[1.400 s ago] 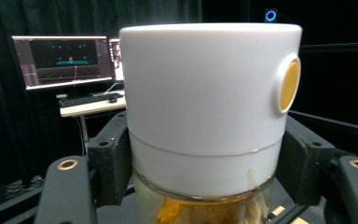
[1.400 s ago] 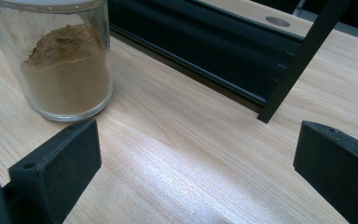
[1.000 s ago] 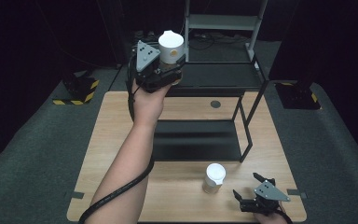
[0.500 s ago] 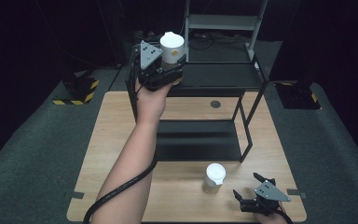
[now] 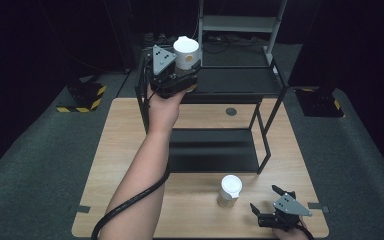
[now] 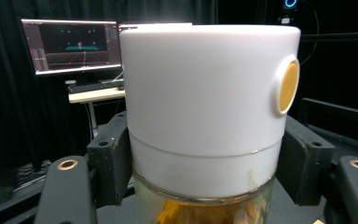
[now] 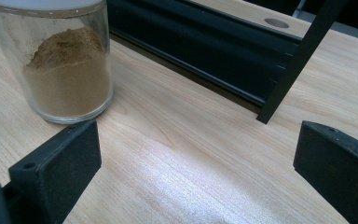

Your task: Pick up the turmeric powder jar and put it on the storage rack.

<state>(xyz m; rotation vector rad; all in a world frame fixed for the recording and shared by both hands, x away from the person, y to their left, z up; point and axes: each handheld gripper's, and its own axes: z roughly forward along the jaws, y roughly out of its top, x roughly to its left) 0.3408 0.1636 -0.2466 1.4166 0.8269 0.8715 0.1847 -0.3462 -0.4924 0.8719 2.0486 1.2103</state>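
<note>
left gripper (image 5: 180, 75) is clamped on the white-lidded jar (image 5: 186, 52) just under its lid, so any tilt near the black shelf (image 5: 240, 80) could let it slip, right gripper (image 5: 275, 212) wide open, empty

hand-held gripper (image 5: 176, 75): black | grey triangular plate | black cable | bare forearm

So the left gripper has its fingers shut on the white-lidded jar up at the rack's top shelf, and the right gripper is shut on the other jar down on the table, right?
Not quite. The right gripper is open and holds nothing: in the right gripper view the second jar stands on the table beside its left finger, outside the gap. The left gripper does grip its white-lidded jar at the rack's top shelf.
</note>
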